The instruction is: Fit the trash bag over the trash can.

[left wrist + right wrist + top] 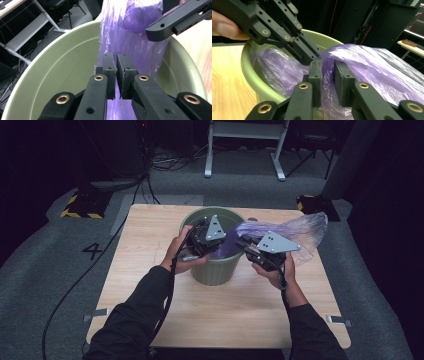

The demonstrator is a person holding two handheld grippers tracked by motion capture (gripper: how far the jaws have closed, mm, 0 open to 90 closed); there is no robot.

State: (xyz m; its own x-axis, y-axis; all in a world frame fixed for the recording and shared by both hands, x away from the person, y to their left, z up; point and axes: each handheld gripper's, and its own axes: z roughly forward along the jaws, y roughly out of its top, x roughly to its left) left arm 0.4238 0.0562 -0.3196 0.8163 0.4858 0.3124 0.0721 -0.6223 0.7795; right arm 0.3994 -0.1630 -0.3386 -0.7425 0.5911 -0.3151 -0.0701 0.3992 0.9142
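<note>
A pale green bin stands on the wooden table. A purple plastic bag runs from inside the bin out over its right rim. My left gripper reaches into the bin, its jaws shut on a thin fold of the bag. My right gripper is at the rim, jaws a little apart with bunched bag film loose between them. In the high view both grippers, left and right, meet over the bin's mouth.
The table's front half is bare wood. A yellow-and-black block sits on the floor at the far left. A white frame stands behind the table. Cables trail from both grippers down the forearms.
</note>
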